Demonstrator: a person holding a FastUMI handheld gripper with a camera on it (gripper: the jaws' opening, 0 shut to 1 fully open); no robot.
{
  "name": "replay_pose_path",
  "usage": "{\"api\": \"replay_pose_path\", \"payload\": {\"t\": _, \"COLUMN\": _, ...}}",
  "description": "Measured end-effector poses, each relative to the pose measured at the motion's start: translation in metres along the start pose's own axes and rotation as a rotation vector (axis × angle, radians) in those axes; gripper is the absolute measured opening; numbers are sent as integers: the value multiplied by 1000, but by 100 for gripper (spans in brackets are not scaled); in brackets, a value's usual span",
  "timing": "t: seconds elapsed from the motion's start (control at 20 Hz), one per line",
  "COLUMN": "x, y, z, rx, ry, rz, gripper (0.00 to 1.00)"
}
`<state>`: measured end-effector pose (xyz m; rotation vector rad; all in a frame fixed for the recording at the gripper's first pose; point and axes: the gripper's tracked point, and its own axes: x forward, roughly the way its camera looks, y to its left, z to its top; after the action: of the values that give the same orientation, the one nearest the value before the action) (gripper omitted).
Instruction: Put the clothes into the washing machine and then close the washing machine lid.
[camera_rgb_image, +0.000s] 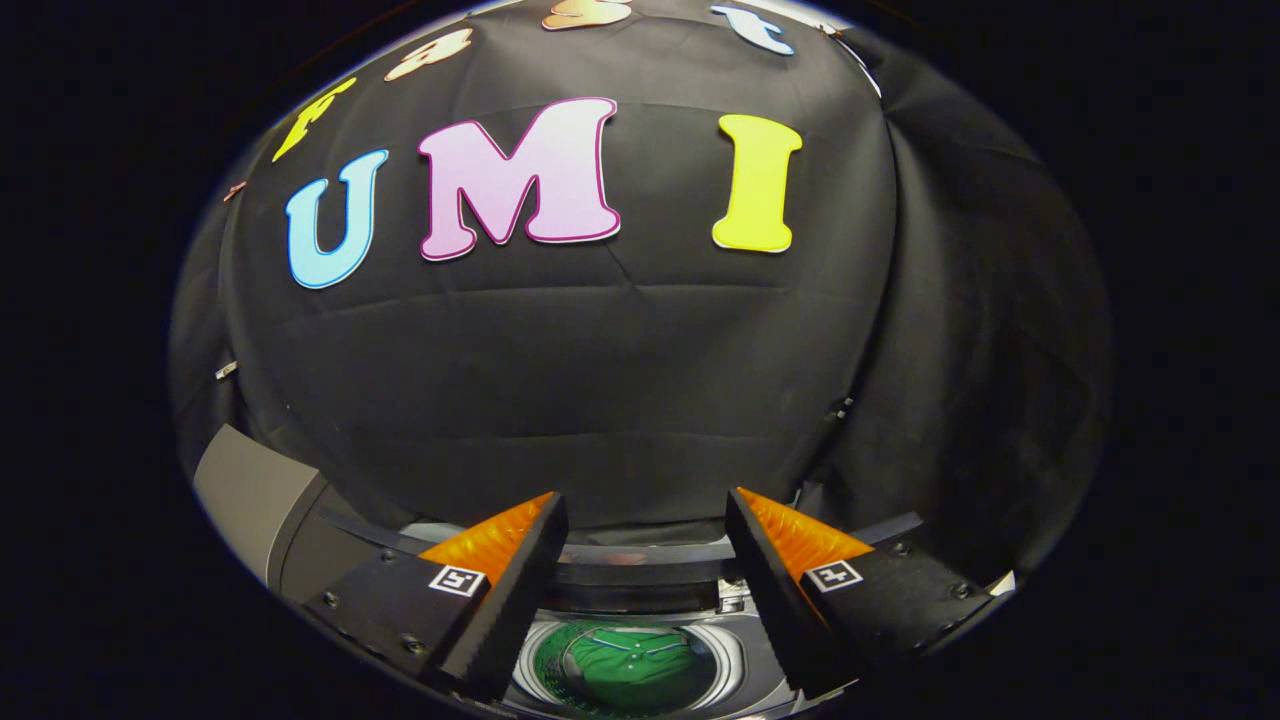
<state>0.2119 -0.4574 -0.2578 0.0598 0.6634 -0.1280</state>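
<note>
A green garment (632, 662) lies inside the round drum of the washing machine (738, 660), seen from above between and below my fingers. My gripper (645, 520) hangs open above the machine's top opening, with nothing between its fingers. The machine's lid (255, 495) is a grey panel standing up beyond the left finger (500, 560). The back rim of the machine (640, 555) runs across between the two fingers.
The booth's black cloth wall rises directly behind the washing machine and curves round on the right.
</note>
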Motion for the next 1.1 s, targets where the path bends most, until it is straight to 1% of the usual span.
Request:
{"api": "replay_pose_path", "payload": {"t": 0.3, "x": -9, "y": -1, "z": -8, "rx": -3, "ry": 36, "rz": -2, "gripper": 100}}
{"api": "replay_pose_path", "payload": {"t": 0.4, "x": -16, "y": -2, "z": -15, "rx": -4, "ry": 72, "rz": -9, "gripper": 100}}
{"api": "replay_pose_path", "payload": {"t": 0.85, "x": -30, "y": -2, "z": -26, "rx": -9, "ry": 79, "rz": 0, "gripper": 99}}
{"api": "replay_pose_path", "payload": {"t": 1.1, "x": -35, "y": -3, "z": -30, "rx": -3, "ry": 88, "rz": -11, "gripper": 99}}
